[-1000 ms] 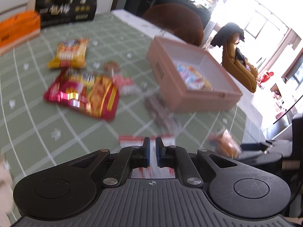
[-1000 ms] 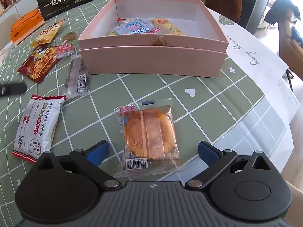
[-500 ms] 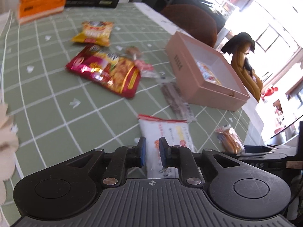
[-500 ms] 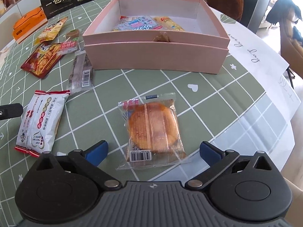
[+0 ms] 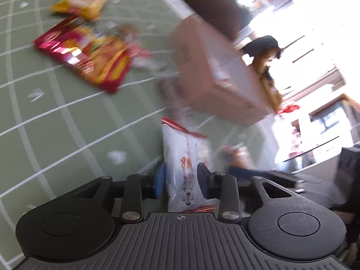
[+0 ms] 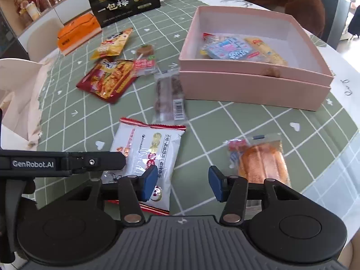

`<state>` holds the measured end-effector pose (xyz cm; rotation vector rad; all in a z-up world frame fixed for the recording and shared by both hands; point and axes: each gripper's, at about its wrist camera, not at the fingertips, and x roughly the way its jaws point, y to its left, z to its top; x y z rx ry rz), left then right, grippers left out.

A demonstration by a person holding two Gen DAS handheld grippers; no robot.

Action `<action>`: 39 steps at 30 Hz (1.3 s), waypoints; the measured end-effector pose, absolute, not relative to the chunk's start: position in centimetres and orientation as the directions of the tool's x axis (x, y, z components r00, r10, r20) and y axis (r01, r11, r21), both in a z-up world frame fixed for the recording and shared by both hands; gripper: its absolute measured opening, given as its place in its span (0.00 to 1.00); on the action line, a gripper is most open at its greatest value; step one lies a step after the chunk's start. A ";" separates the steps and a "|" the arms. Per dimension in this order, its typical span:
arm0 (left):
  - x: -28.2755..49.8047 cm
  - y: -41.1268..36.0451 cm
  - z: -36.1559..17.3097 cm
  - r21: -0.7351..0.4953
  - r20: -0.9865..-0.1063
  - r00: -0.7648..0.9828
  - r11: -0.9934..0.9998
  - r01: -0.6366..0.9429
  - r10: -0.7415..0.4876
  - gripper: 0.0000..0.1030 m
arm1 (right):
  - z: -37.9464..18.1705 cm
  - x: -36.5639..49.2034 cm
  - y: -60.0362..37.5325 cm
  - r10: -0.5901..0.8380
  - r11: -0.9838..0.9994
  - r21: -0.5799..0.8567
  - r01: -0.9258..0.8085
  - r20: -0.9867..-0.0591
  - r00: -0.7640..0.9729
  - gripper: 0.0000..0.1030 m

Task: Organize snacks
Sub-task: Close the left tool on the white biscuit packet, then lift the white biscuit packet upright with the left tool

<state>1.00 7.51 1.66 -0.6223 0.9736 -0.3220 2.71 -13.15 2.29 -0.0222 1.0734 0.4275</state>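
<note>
A white snack packet (image 6: 148,155) lies flat on the green checked tablecloth. My left gripper (image 5: 181,177) hangs low over the white packet (image 5: 186,157), its jaws opening with the packet between them and the pads not pressing. Its black finger (image 6: 108,160) reaches in from the left onto the packet's edge. My right gripper (image 6: 182,183) is closing with only bare cloth between its jaws. An orange cake in clear wrap (image 6: 261,159) lies just right of it. The pink box (image 6: 254,85) stands beyond, with several snacks inside.
Left of the box lie a brown bar in clear wrap (image 6: 169,99), a red packet (image 6: 108,78), a yellow packet (image 6: 112,45) and a lollipop (image 6: 144,50). A black bag (image 6: 123,2) and an orange carton (image 6: 78,31) stand at the far edge. A white chair (image 6: 13,85) is at left.
The left jaws have gone from shut to parted and now straddle the white packet; that view has rolled. The right jaws have narrowed and shifted left off the orange cake.
</note>
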 end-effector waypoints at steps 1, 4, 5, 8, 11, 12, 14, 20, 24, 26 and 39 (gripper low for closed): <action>1.0 7.0 2.3 -0.639 -0.643 0.540 0.769 0.011 -0.542 0.35 | 2.4 2.7 -13.4 0.313 0.923 0.171 -0.346 -0.856 0.411 0.47; 1.6 5.2 3.8 -0.593 -0.655 0.542 0.803 0.062 -0.526 0.35 | 3.4 2.0 -14.5 0.269 0.935 0.115 -0.335 -0.846 0.461 0.47; 1.8 4.7 3.9 -0.569 -0.669 0.543 0.820 0.067 -0.508 0.35 | 3.6 1.9 -15.0 0.266 0.936 0.111 -0.333 -0.843 0.467 0.47; 2.3 3.8 3.5 -0.547 -0.694 0.527 0.835 0.058 -0.491 0.35 | 3.3 2.2 -15.9 0.243 0.944 0.095 -0.317 -0.849 0.469 0.47; 2.2 3.5 3.4 -0.508 -0.722 0.517 0.860 0.053 -0.459 0.35 | 2.7 2.3 -16.5 0.225 0.953 0.096 -0.287 -0.859 0.461 0.47; 2.1 3.6 3.3 -0.499 -0.729 0.515 0.865 0.052 -0.451 0.35 | 2.7 2.2 -16.8 0.225 0.954 0.099 -0.282 -0.858 0.461 0.47; 2.2 3.7 3.0 -0.495 -0.735 0.511 0.868 0.044 -0.445 0.35 | 2.9 1.8 -17.2 0.221 0.956 0.095 -0.277 -0.853 0.473 0.47; 2.0 4.6 2.2 -0.486 -0.747 0.513 0.874 0.013 -0.423 0.35 | 2.7 1.8 -17.1 0.217 0.956 0.090 -0.278 -0.856 0.469 0.51; 1.8 5.7 1.0 -0.525 -0.739 0.506 0.851 -0.019 -0.444 0.35 | 2.5 1.7 -16.5 0.220 0.951 0.080 -0.299 -0.853 0.472 0.55; 1.9 6.1 0.5 -0.563 -0.720 0.507 0.826 -0.028 -0.474 0.35 | 2.3 1.7 -16.2 0.220 0.949 0.073 -0.308 -0.851 0.476 0.59; 3.4 4.3 -0.6 -0.659 -0.651 0.481 0.751 0.026 -0.588 0.36 | 2.2 1.7 -16.7 0.199 0.953 0.049 -0.300 -0.846 0.495 0.62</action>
